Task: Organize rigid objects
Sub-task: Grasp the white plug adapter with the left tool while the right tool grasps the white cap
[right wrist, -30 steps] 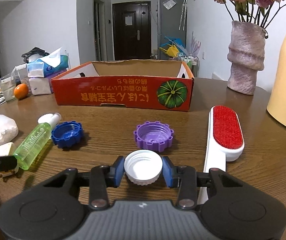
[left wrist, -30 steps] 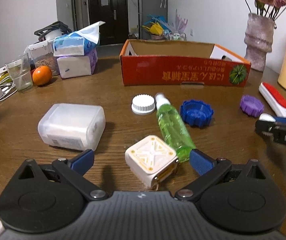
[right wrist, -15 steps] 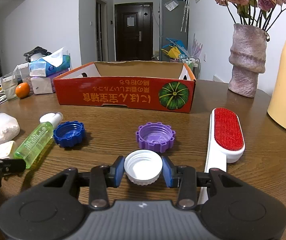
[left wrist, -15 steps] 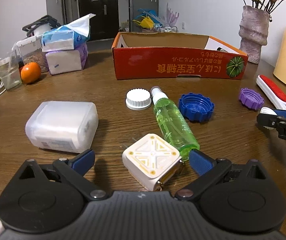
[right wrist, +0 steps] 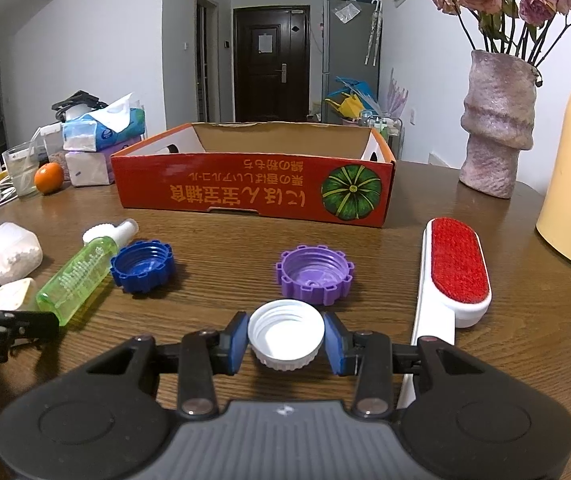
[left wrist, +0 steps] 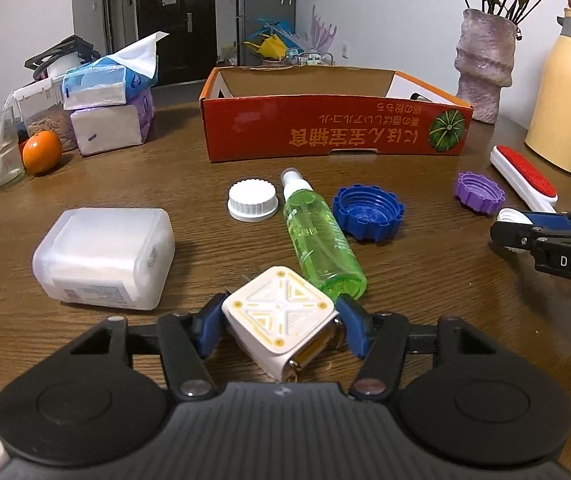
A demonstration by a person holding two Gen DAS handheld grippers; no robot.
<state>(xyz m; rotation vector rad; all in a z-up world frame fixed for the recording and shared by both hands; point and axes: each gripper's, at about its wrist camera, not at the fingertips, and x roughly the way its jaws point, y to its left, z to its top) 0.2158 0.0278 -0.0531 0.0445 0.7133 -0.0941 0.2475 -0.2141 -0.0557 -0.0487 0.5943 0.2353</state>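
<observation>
White cube charger (left wrist: pixel 281 320), on the counter (left wrist: pixel 165 184) beside the green spray bottle (left wrist: pixel 319 236): the left gripper (left wrist: pixel 281 326), wide open a second ago, is closing, fingers (left wrist: pixel 207 328) now at its sides. The right gripper (right wrist: pixel 285 340) stays clamped on a white cap (right wrist: pixel 285 334). Both items look ready for the red box (left wrist: pixel 333 132).

Left hand-held gripper (left wrist: pixel 278 330) jaws closing around white cube (left wrist: pixel 281 322)

Evenly lit from overhead, sharp at centre, soft glare on the table (left wrist: pixel 425 280) (strong fisheye bending, dark corners).
</observation>
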